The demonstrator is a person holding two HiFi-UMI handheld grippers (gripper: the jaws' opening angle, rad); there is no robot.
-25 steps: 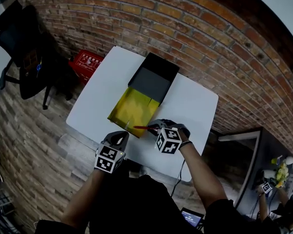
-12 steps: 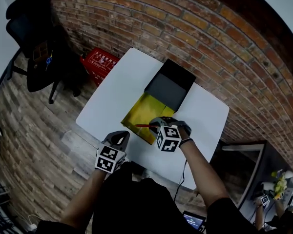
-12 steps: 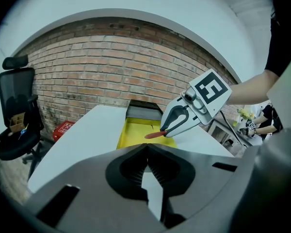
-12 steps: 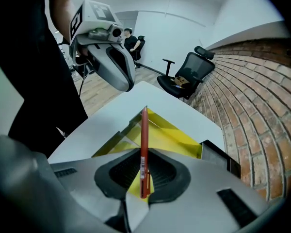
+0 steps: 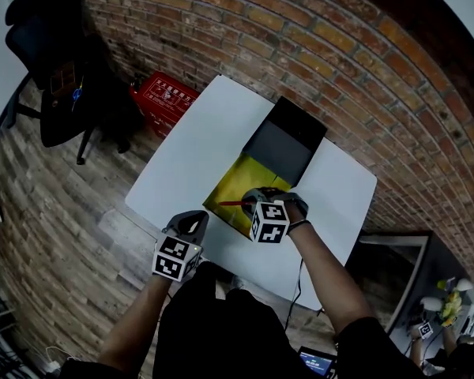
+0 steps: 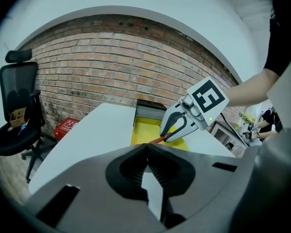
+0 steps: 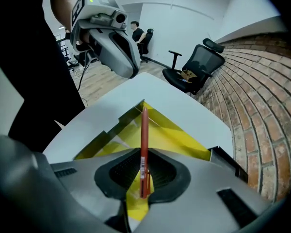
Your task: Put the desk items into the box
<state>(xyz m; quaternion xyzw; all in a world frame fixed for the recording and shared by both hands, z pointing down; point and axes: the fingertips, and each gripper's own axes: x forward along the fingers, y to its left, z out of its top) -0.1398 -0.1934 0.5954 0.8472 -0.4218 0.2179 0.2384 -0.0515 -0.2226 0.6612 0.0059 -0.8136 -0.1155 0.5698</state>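
Pen [image 7: 143,144], red, stood clamped between my right gripper's [image 7: 144,178] jaws, poised over the near end of the open yellow box [image 5: 241,181] on the white table [image 5: 186,152]. My left gripper [image 6: 146,149] hung nearer, jaws together on nothing. I judged the placing step in hand: lower it inside, then release.

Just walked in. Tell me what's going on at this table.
A person stands at a white table with a two-jaw gripper in each hand. The right gripper is shut on a slim red pen and holds it over the open yellow-lined box, whose black lid lies open behind it. The left gripper, jaws together and empty, hangs by the table's near edge.
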